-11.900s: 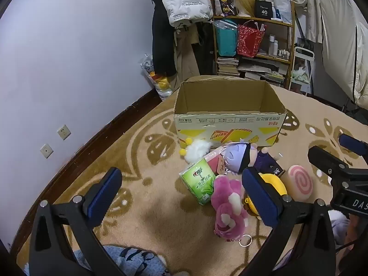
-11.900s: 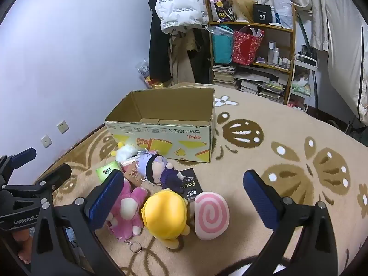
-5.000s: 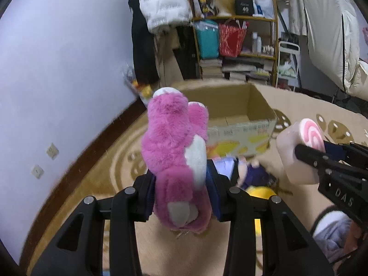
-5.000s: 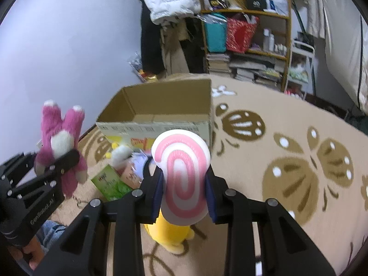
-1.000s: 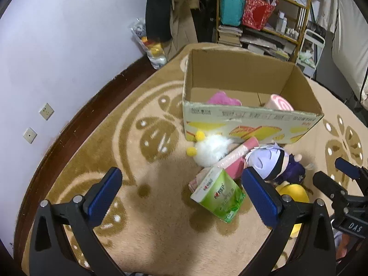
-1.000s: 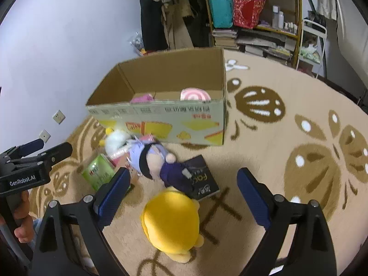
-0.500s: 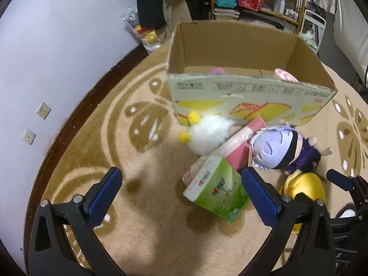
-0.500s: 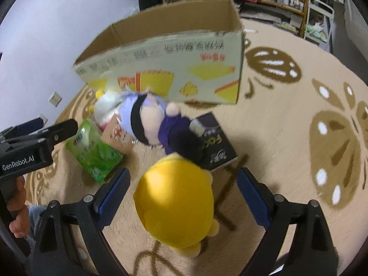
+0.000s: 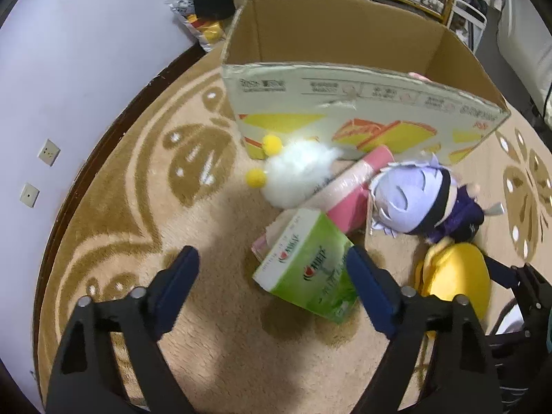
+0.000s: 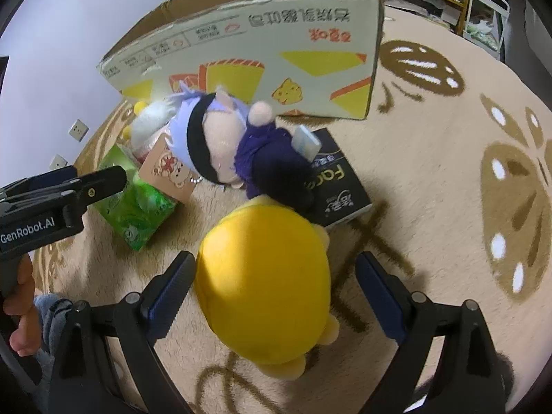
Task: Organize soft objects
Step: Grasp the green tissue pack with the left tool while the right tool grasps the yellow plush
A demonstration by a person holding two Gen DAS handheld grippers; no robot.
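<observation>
Right claw (image 10: 274, 288) points down at yellow plush toy (image 10: 264, 283). Toy sits between two blue pads; left pad looks just beside it, right pad apart, claw wide. Toy lies on tan carpet (image 10: 448, 172) with brown shapes. Purple-haired doll (image 10: 227, 141) lies above yellow toy, partly on black book (image 10: 339, 186). Green tissue pack (image 10: 136, 207) lies left, white fluffy toy (image 10: 150, 122) behind it. Cardboard box (image 10: 262, 55) stands behind all. Left claw (image 10: 62, 189) pokes in from left edge over green pack, hand (image 10: 20, 314) holding it.
</observation>
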